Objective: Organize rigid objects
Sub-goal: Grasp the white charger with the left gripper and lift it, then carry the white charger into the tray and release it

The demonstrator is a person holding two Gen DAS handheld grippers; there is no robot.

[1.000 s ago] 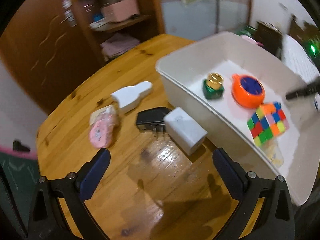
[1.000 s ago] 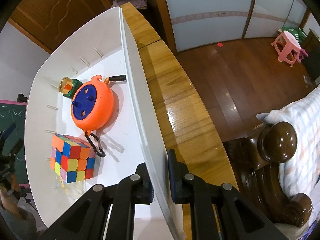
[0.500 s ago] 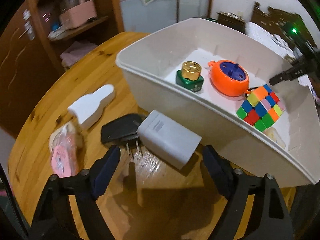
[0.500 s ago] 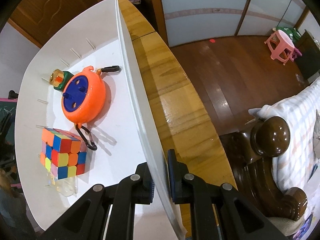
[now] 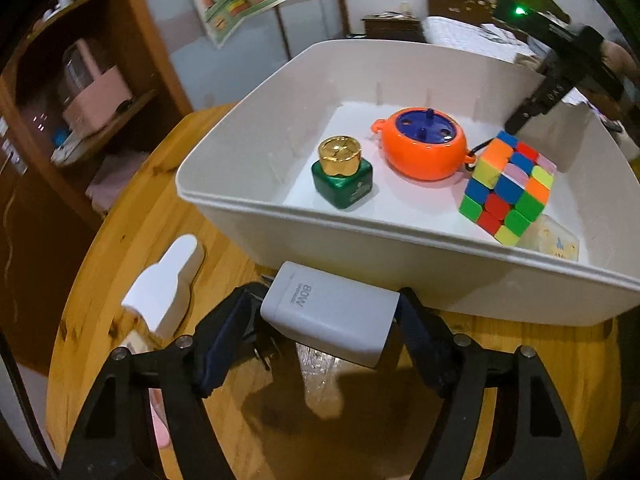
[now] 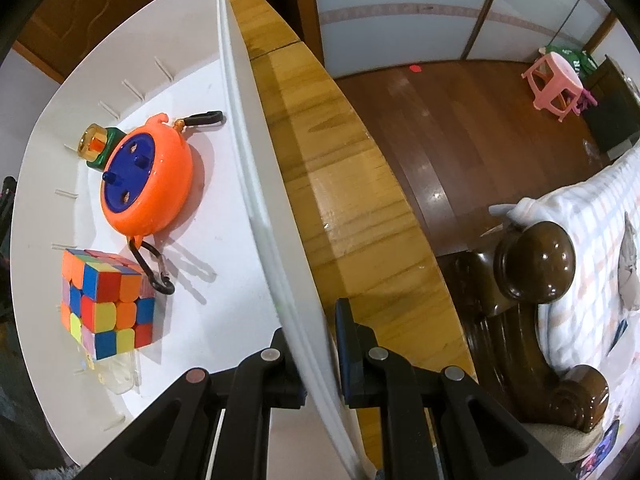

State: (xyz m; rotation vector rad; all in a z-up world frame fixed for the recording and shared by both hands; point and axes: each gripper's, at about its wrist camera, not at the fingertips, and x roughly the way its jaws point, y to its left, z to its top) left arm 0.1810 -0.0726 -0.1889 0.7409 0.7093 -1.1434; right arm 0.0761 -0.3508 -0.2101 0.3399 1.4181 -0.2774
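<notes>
My left gripper [image 5: 320,336] is shut on a white 80W charger block [image 5: 328,312], just in front of the white bin's near wall [image 5: 400,256]. A black charger [image 5: 256,320] lies behind the left finger. In the bin sit a green bottle with a gold cap [image 5: 343,172], an orange and blue reel [image 5: 424,148], a colour cube [image 5: 508,188] and a clear packet [image 5: 560,240]. My right gripper [image 6: 320,352] is shut on the bin's side wall [image 6: 260,200]. The reel [image 6: 144,184] and the cube [image 6: 104,300] also show in the right wrist view.
A white bottle-shaped item [image 5: 164,284] and a pink packet [image 5: 158,424] lie on the round wooden table [image 5: 360,420] at the left. A wooden shelf unit [image 5: 80,92] stands behind. A carved bed post [image 6: 536,264] and a pink stool [image 6: 556,80] stand off the table's right.
My left gripper has moved forward to the white charger and closed on it. The right gripper has kept its hold on the bin wall.
</notes>
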